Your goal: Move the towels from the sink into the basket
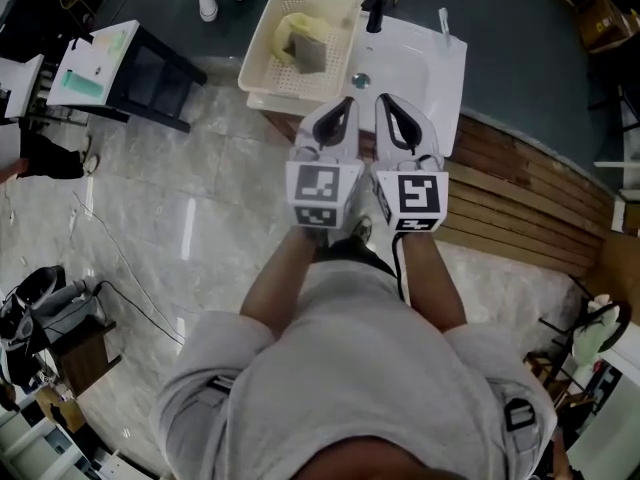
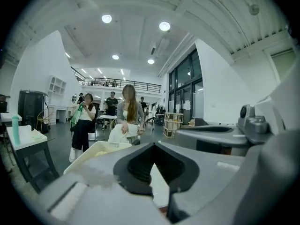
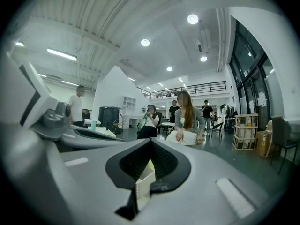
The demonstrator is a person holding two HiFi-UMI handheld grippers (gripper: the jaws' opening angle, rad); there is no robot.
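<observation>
Yellow and grey towels [image 1: 300, 43] were seen in the basket [image 1: 255, 70], the sink [image 1: 425, 78] judged empty. Left gripper [image 1: 346, 101] and right gripper [image 1: 384, 101] were shut on nothing; only withdrawal was called for.

One yellow towel [image 1: 284, 28], one grey towel [image 1: 309, 55], one basket [image 1: 262, 80], one sink [image 1: 428, 66], two tongs: left tongs [image 1: 346, 102], right tongs [image 1: 386, 101].

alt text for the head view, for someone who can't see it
Seen from above, a person holds the left gripper and right gripper side by side, both shut and empty, toward a white sink. The basket beside it holds a yellow towel and a grey towel.
</observation>
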